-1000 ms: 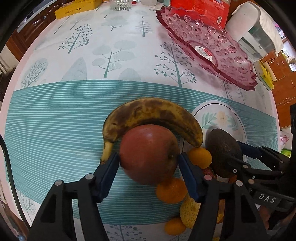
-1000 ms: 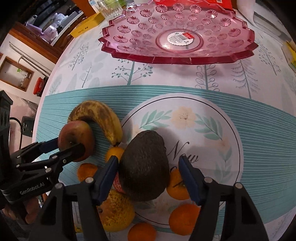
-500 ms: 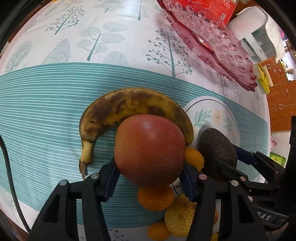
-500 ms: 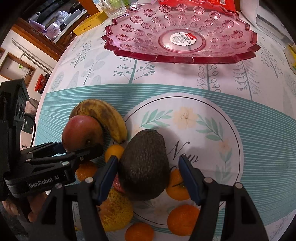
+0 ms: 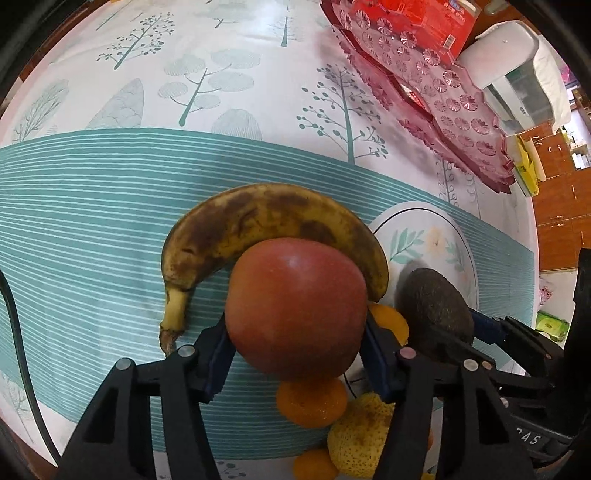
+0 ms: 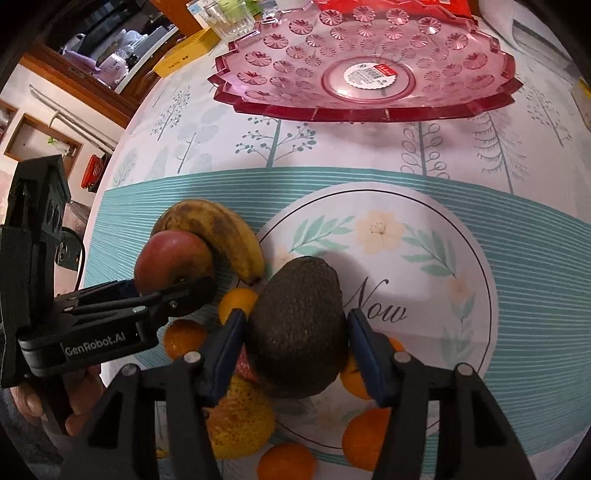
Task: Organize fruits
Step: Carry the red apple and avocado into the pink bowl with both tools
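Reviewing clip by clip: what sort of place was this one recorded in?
Probably a home dining area: a round table under a printed tablecloth, a pink plastic fruit tray with its shop label on, a drinking glass, and wooden cabinets beside it.

both wrist views close, angled down at table; shared banana (image 5: 258, 218), pink tray (image 6: 369, 70)

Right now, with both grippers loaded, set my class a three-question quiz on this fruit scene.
1. True or false: the left gripper holds the red apple.
2. What does the right gripper hold? A banana B avocado C orange
3. Fill in: the pink tray contains ___ fruit.

Key: 1 true. 2 B, the avocado; the banana lies on the tablecloth. 3 no.
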{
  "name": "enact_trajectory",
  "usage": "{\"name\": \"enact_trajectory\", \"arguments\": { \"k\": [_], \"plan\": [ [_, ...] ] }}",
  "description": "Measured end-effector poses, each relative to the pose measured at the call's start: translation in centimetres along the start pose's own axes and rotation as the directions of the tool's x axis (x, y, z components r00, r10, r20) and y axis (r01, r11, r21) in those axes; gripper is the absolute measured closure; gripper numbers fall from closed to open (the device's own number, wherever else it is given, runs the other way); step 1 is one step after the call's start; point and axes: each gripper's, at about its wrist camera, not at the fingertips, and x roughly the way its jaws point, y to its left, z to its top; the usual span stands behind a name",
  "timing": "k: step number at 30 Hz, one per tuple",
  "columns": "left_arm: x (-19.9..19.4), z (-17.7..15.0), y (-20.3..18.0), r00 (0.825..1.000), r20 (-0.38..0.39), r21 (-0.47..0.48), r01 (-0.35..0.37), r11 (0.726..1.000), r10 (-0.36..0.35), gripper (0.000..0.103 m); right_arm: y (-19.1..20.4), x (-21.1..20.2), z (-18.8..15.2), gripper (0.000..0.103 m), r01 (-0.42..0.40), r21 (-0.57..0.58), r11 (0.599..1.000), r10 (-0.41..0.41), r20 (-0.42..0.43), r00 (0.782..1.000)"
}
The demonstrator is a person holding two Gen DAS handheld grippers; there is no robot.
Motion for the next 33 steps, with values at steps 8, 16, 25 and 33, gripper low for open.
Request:
{"name": "enact_trajectory", "arguments": {
  "k": [8, 16, 25, 33],
  "plan": [
    [-3.4, -1.0, -1.3, 0.996, 0.08, 0.079, -0.036, 0.996, 0.029, 0.045, -0.6, -3.0, -0.3, 0.046, -0.015, 0.022, 1.0, 0.013, 0.074, 0.997],
    [-10.1, -0.8, -4.6, 0.977, 0.214, 0.176, -0.06, 0.983, 0.022, 0.045, -0.8, -8.8, 0.2, 0.046, 0.014, 0.01, 1.0, -0.015, 0.224, 0.974],
    [-17.2, 2.8, -9.1, 0.921, 0.389, 0.264, -0.115, 0.958, 0.004, 0.045, -1.8, -16.9, 3.7, 0.047, 0.056, 0.006, 0.998, -0.054, 0.408, 0.912],
    [-17.4, 8.5, -12.2, 0.893, 0.449, 0.29, -0.171, 0.942, 0.024, 0.045, -3.8, -19.9, 9.1, 0.046, 0.09, 0.066, 0.994, -0.111, 0.526, 0.843]
  ]
}}
